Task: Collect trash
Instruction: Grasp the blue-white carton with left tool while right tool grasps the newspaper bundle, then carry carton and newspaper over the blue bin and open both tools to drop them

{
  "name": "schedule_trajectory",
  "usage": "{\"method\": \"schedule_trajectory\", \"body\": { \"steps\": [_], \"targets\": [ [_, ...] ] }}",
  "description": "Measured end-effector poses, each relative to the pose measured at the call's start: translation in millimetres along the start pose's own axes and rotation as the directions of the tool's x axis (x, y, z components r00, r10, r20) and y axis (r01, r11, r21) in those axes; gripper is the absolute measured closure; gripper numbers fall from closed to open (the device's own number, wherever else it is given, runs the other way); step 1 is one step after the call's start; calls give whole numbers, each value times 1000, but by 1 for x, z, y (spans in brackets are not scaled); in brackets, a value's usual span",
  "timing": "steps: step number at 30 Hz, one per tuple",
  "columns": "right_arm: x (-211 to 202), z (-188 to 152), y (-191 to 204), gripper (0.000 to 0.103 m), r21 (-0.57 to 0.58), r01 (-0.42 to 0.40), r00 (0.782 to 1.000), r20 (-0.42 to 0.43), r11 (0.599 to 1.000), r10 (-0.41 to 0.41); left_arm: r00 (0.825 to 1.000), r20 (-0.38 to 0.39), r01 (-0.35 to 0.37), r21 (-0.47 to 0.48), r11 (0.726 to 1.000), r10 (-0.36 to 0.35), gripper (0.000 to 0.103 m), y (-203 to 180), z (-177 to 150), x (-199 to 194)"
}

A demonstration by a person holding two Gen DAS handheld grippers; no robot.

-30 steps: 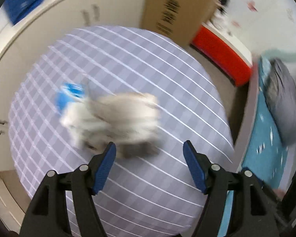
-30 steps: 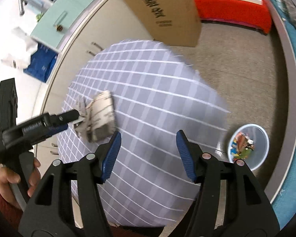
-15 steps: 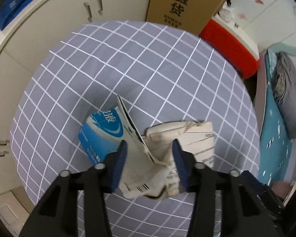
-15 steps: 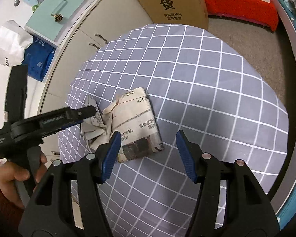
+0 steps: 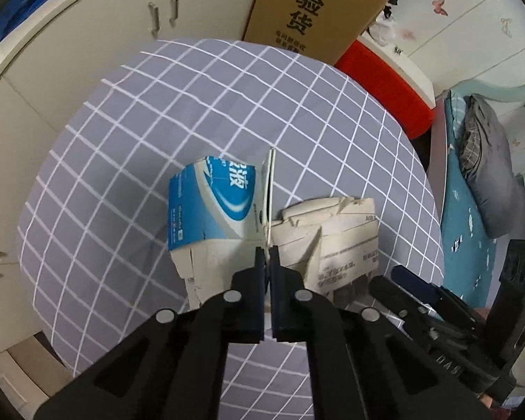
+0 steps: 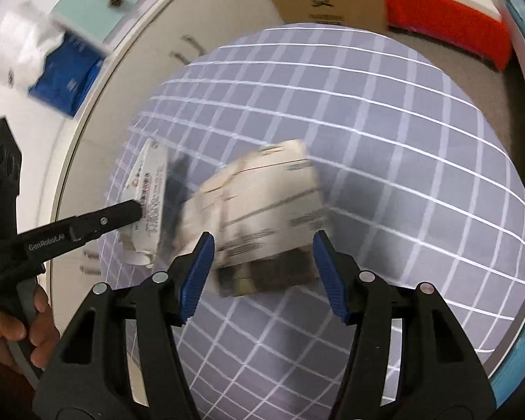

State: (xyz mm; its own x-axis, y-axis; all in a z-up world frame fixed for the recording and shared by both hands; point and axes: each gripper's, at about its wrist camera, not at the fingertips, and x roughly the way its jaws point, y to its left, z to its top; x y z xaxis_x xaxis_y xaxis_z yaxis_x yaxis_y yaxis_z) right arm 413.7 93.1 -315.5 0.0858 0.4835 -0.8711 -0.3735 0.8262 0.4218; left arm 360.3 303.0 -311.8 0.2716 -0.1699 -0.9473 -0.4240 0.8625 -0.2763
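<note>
A torn blue and white carton lies on the round table with a grey checked cloth. My left gripper is shut on the carton's thin upright flap. Right of it lies a crumpled newspaper. In the right wrist view my right gripper is open, with the newspaper just ahead between its fingers. The left gripper shows there gripping the carton at the left.
A brown cardboard box stands behind the table, with a red and white cabinet to its right. Cream cupboards curve along the left. A bed with a grey pillow is at the right.
My left gripper has shut on the carton's flap, which it straddled half open before. My right gripper has moved closer to the newspaper, which now sits between its open fingers.
</note>
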Motion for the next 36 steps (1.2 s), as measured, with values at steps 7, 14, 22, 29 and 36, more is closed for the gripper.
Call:
{"method": "schedule_trajectory", "body": {
  "steps": [7, 14, 22, 29, 36],
  "targets": [
    [31, -8, 46, 45, -101, -33, 997, -75, 994, 25, 1000, -4, -13, -19, 1000, 12, 101, 16, -12, -4],
    [63, -11, 66, 53, -173, 8, 991, -132, 985, -32, 1000, -13, -17, -22, 1000, 16, 101, 22, -26, -6],
    [32, -11, 33, 91, -53, -87, 994, -74, 995, 83, 1000, 17, 7, 26, 1000, -8, 101, 1, -27, -17],
    [-48, -10, -10, 91, 47, -142, 985, 105, 989, 136, 997, 46, 54, 133, 990, -60, 101, -58, -15, -33],
    [-120, -32, -106, 91, 185, -114, 970, 233, 976, 69, 992, 8, 122, 288, 950, -130, 101, -167, -30, -18]
  ]
}}
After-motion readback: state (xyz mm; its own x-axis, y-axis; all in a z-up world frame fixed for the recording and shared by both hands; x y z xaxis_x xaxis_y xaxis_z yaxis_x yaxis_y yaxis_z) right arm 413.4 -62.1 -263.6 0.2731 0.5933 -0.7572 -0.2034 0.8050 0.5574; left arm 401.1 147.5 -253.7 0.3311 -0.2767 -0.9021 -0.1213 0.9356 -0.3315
